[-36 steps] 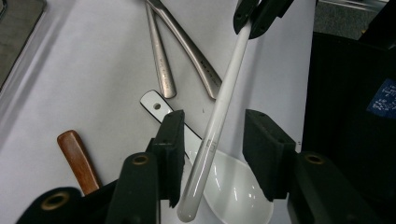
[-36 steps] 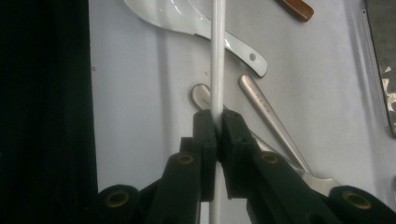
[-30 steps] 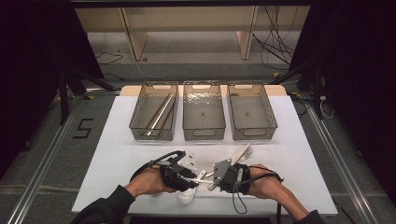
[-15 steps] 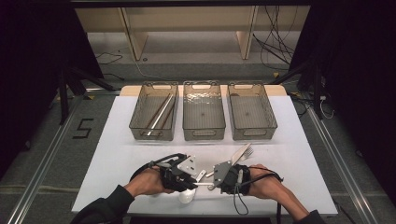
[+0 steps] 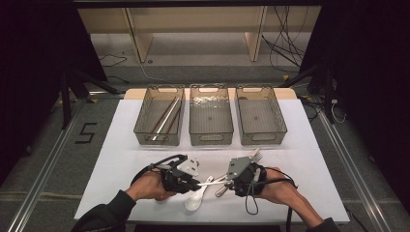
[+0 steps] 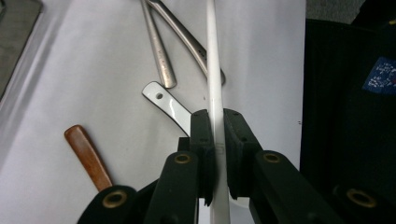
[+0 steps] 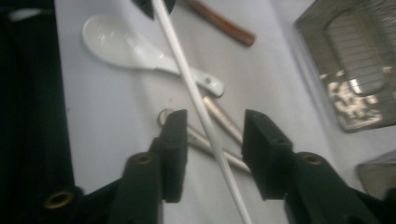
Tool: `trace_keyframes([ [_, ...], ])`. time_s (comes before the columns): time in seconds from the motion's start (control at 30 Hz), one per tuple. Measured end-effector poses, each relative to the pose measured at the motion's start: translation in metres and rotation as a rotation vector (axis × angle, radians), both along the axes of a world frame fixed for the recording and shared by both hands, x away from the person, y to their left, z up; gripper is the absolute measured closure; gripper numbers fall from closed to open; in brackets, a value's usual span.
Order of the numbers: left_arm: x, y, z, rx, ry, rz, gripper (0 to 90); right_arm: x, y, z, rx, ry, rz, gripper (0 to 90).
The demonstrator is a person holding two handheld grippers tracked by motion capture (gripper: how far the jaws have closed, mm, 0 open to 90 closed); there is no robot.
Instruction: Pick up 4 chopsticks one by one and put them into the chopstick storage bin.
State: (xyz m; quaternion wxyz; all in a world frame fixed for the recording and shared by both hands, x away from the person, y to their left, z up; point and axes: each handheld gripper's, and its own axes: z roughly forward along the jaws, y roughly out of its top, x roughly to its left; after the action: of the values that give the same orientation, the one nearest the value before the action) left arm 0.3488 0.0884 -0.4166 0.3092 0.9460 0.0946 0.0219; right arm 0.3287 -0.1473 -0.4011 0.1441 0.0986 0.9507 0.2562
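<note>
On the white-covered worktop (image 5: pixel 121 159), behind whose near edge three clear bins (image 5: pixel 211 116) are lined for sorting, a white chopstick (image 5: pixel 211 183) is kept clamped in the left gripper (image 5: pixel 196 183) while the right gripper (image 5: pixel 227 180), jaws just opened, is parted around it, apparently in a handover.

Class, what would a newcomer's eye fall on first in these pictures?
First, the white chopstick at the table's near edge, spanning the two grippers: the left gripper is clamped on it, while the right gripper has just been opening, its jaws clear of the stick between them. Next, the three bins in a row behind, the left one holding chopsticks.
</note>
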Motion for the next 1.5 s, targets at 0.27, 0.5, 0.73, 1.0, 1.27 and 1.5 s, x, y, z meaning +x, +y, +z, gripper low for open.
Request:
trace_keyframes([
  [0.27,0.010,0.014,0.004,-0.020,-0.013,0.108,83.0,0.002,-0.010,0.007,0.114,-0.020,-0.108,45.5],
  [0.5,0.016,0.025,0.012,-0.048,-0.032,0.205,83.0,0.003,-0.017,0.006,0.178,-0.010,-0.161,39.1],
  [0.73,0.023,0.040,0.020,-0.099,-0.026,0.316,83.1,0.005,-0.023,0.004,0.250,0.047,-0.221,34.6],
  [1.0,0.030,0.055,0.025,-0.148,-0.058,0.438,83.0,0.005,-0.028,0.000,0.267,0.072,-0.242,33.2],
  [1.27,0.042,0.072,0.030,-0.166,-0.087,0.519,83.0,0.005,-0.032,-0.002,0.265,0.085,-0.255,32.2],
  [1.5,0.057,0.093,0.032,-0.191,-0.103,0.608,83.1,0.004,-0.037,-0.003,0.265,0.089,-0.275,31.2],
])
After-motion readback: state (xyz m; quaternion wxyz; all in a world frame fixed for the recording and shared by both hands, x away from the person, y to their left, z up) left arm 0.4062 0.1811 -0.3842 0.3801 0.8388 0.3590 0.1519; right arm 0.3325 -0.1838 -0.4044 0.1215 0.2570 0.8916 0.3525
